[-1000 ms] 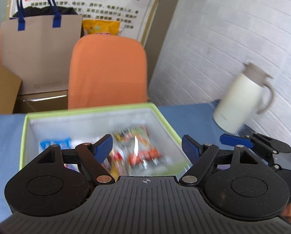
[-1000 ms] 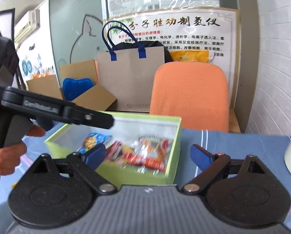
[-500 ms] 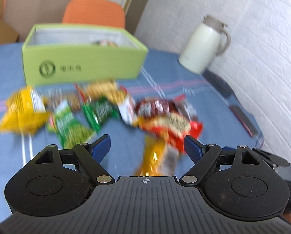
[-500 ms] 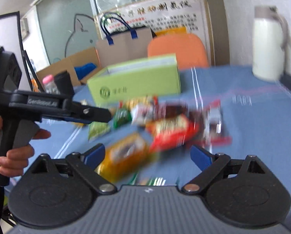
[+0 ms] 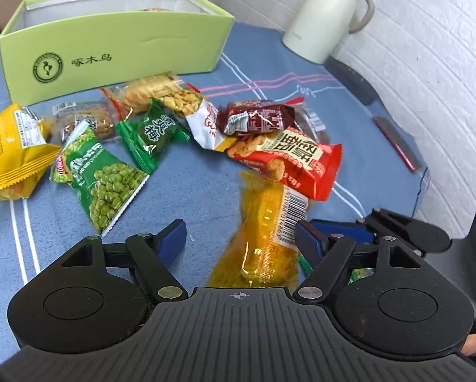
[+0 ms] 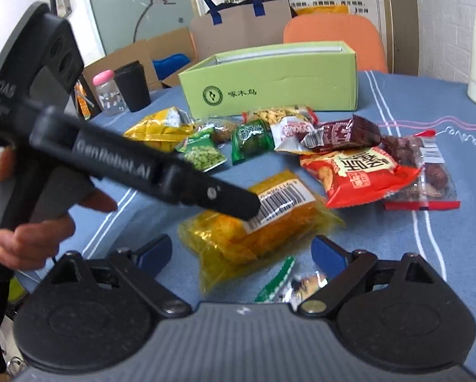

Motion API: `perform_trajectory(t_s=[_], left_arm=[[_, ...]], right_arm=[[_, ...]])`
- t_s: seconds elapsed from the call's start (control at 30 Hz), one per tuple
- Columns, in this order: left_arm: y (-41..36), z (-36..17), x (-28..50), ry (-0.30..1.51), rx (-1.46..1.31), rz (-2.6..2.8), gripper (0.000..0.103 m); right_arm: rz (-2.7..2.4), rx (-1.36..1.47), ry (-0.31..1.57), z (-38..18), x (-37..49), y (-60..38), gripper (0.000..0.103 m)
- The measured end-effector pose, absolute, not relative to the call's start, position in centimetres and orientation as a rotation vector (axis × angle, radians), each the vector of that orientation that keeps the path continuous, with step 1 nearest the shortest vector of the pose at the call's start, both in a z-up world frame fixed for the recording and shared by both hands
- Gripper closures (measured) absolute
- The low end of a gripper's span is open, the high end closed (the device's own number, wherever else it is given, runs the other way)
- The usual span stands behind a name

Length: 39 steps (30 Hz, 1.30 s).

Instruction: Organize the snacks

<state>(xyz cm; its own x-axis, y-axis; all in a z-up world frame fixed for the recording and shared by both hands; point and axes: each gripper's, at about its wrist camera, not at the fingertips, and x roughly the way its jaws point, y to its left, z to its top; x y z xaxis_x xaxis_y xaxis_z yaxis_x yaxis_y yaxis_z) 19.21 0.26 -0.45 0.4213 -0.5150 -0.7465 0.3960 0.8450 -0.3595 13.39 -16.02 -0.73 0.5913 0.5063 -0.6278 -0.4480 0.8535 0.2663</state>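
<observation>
A: Yellow packet (image 5: pixel 263 238) now between left gripper (image 5: pixel 241 235) pads, jaws closing, not pinched; earlier it faced the green box (image 5: pixel 110 51).
B: Right gripper (image 6: pixel 241 251) wide open, now above that packet.

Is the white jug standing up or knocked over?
Standing up. The white jug sits base down on the blue tablecloth, lid on top.

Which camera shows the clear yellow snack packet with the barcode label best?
The right wrist view: the clear yellow snack packet lies almost whole on the blue tablecloth, though the left gripper's finger crosses its label. The left wrist view shows the packet closer and lengthwise, its near end hidden behind the gripper body.
</observation>
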Motion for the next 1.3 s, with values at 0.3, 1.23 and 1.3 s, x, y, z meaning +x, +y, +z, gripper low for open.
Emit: perform_trajectory(t_s=[0.3,1.23,1.3], left_arm=[[1.9,-0.3,18.6,0.971,-0.142,-0.526,0.059],[8.1,0.7,14.8,0.885,-0.288,-0.325,0.035],[8.0,0.3,15.0,0.899,-0.296,-0.337,0.036]], right_arm=[[0.679,0.041,0.77,-0.4,16.0,-12.4,0.01],[0.646,0.004,0.701,0.0,11.6,-6.7,0.002],[0.645,0.024,0.71,-0.3,11.4,-6.9,0.002]])
